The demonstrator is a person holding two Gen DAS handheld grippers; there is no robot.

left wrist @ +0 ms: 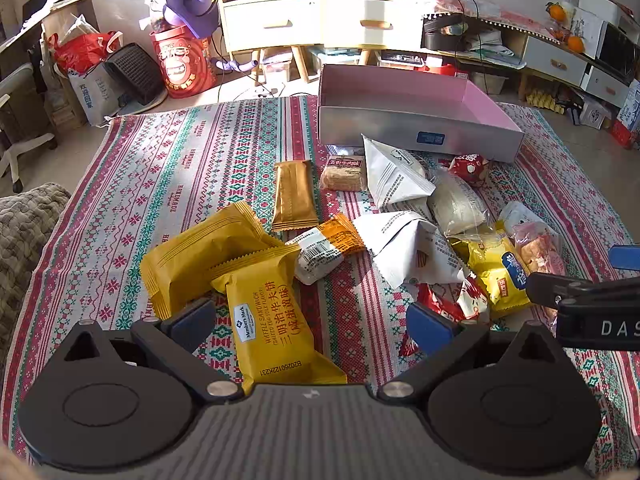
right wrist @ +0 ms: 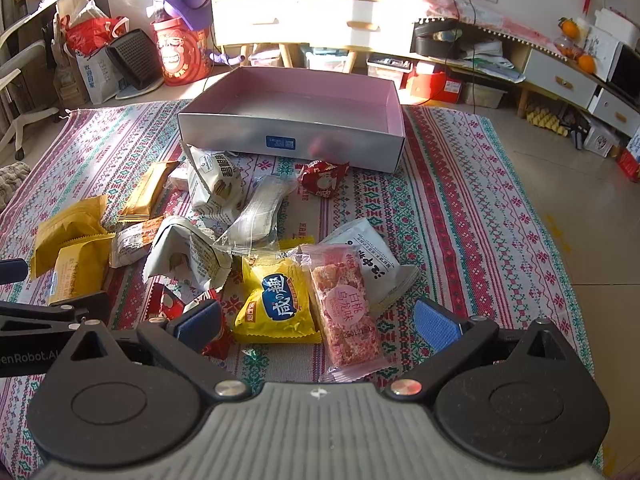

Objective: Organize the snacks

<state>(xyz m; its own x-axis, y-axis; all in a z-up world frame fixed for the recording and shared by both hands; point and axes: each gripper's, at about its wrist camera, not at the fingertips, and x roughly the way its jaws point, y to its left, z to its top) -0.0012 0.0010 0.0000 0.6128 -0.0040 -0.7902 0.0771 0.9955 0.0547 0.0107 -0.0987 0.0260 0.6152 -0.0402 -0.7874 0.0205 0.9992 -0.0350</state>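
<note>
Several snack packets lie in a heap on a patterned cloth [left wrist: 160, 184]. An open silver box with a pink inside [left wrist: 416, 120] stands behind them; it also shows in the right wrist view [right wrist: 288, 136], and it holds nothing I can see. My left gripper [left wrist: 310, 322] is open, low over a yellow waffle sandwich packet [left wrist: 272, 320] that lies between its fingers. My right gripper [right wrist: 318, 322] is open, with a yellow packet [right wrist: 276, 304] and a pink bar [right wrist: 348, 312] between its fingers. The right gripper shows at the right edge of the left wrist view [left wrist: 592, 300].
Other packets: a gold bar [left wrist: 292, 196], white pouches [left wrist: 396, 176], a red candy [right wrist: 322, 178], a white packet [right wrist: 372, 268]. Around the cloth are cabinets [left wrist: 280, 20], a red bucket [left wrist: 184, 60], bags and a chair [left wrist: 16, 128]. A grey blanket [left wrist: 28, 224] lies at the left.
</note>
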